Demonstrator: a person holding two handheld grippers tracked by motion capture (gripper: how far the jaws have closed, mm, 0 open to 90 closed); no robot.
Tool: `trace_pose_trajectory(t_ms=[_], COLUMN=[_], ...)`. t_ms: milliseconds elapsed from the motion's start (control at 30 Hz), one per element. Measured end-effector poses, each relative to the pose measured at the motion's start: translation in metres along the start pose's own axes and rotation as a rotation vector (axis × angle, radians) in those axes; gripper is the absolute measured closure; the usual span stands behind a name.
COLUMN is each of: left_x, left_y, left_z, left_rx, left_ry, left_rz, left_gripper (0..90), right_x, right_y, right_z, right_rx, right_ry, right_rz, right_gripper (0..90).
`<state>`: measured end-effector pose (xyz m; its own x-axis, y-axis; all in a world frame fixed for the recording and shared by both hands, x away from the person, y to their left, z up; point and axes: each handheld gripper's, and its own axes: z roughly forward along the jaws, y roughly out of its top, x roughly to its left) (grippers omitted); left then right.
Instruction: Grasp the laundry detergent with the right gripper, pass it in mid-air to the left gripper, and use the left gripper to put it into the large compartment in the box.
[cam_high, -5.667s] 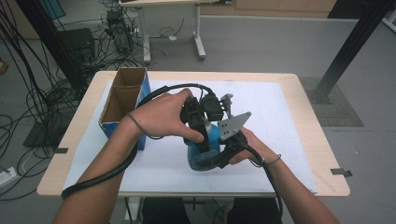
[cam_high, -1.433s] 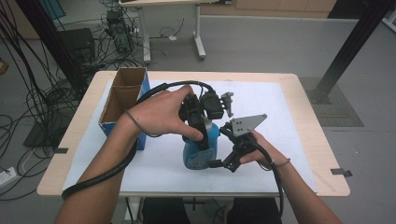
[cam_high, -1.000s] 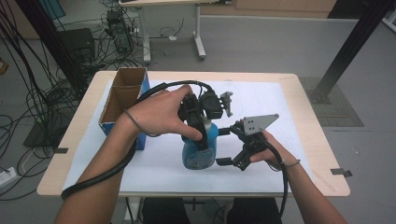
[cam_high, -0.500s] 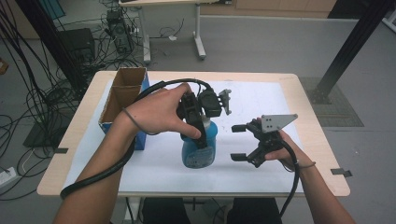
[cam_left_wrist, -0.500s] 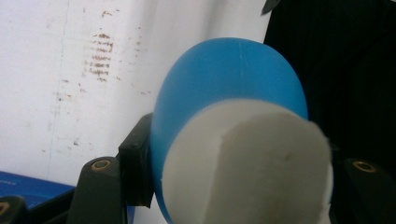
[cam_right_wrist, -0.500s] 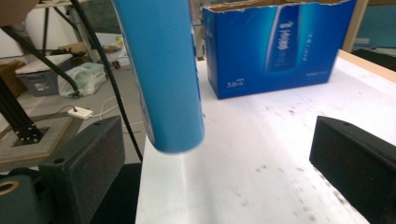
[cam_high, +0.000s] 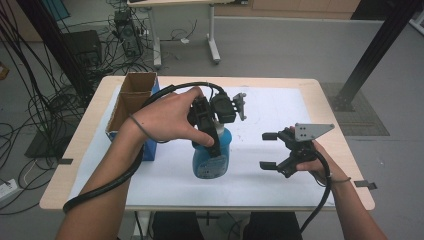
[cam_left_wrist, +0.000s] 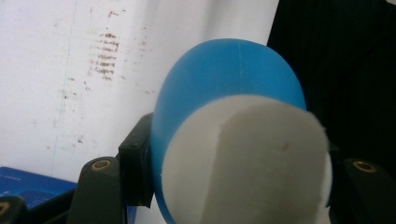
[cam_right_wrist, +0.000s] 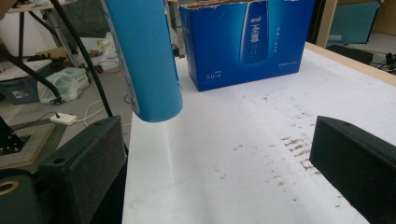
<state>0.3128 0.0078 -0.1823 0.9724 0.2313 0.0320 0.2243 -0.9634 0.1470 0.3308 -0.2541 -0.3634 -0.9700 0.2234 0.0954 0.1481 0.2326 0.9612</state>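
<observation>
One bottle (cam_high: 212, 157) hung pinched in the left tongs (cam_high: 210, 131) beside the box (cam_high: 134, 112), unpacked yet; right tongs (cam_high: 270, 150) spread, empty.

Bare forearms enter from below, a thin band at each wrist. The left gripper (cam_high: 212, 132) and right gripper (cam_high: 270, 150) are black, each trailing a thick black cable. A grey three-cornered plate with small dark holes tops the right gripper. Brass-coloured screw inserts sit in the blocky black jaws.
</observation>
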Motion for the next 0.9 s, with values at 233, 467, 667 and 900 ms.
trace_pose_trajectory(t_ms=[233,467,667,900], left_x=[0.002,0.007,0.011,0.02], left_y=[0.004,0.009,0.014,0.023], left_z=[-0.01,-0.031,-0.045,-0.062], left_rx=[-0.016,-0.03,-0.043,-0.076], left_ry=[0.02,0.04,0.056,0.084], left_rz=[-0.04,-0.124,-0.187,-0.282], left_gripper=[37.2,37.3,37.3,37.4], right_x=[-0.001,-0.001,-0.001,0.001], right_y=[-0.001,-0.002,-0.003,-0.001], right_z=[0.001,0.0,0.002,0.002], right_rx=[-0.002,-0.007,-0.008,-0.012], right_ry=[-0.004,-0.009,-0.01,-0.004], right_rz=[0.004,0.002,-0.001,-0.005], right_gripper=[3.7,3.9,4.1,4.6])
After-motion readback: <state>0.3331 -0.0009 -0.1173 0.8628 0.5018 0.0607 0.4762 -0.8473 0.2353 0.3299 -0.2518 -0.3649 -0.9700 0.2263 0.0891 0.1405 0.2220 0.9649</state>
